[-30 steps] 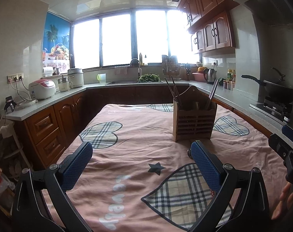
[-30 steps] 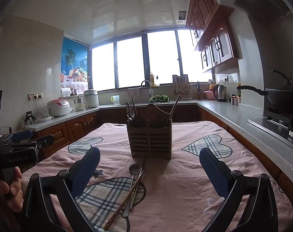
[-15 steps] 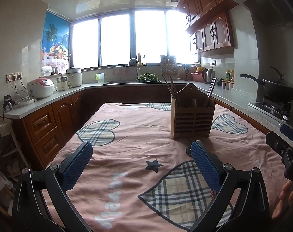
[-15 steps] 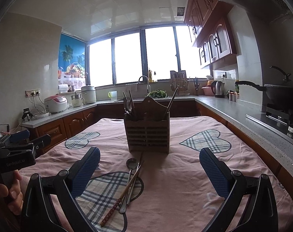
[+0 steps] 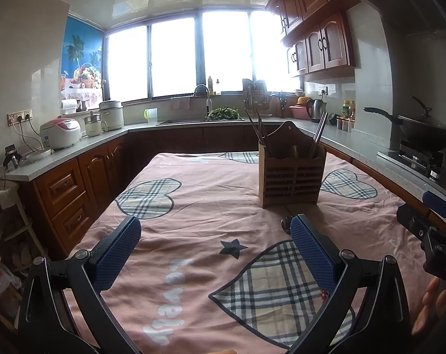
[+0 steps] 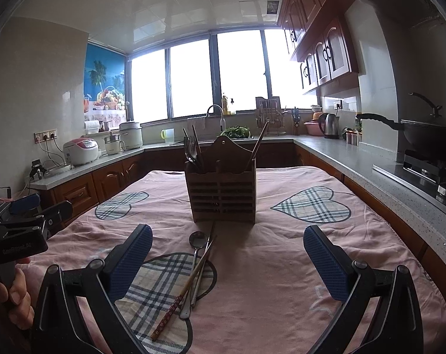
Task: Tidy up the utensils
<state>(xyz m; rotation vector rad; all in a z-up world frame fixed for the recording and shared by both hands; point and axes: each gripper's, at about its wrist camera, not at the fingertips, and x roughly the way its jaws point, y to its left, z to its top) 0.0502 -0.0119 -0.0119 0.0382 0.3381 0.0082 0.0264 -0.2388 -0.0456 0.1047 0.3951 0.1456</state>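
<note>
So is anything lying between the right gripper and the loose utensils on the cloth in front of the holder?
Nothing visible does. The right gripper is open, with only bare tablecloth around the spoon and chopsticks lying between its fingers. The wooden holder stands just beyond them, its top open.

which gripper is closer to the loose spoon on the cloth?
Right. The right gripper frames the spoon between its open fingers; the left gripper sits off to the spoon's left.
</note>
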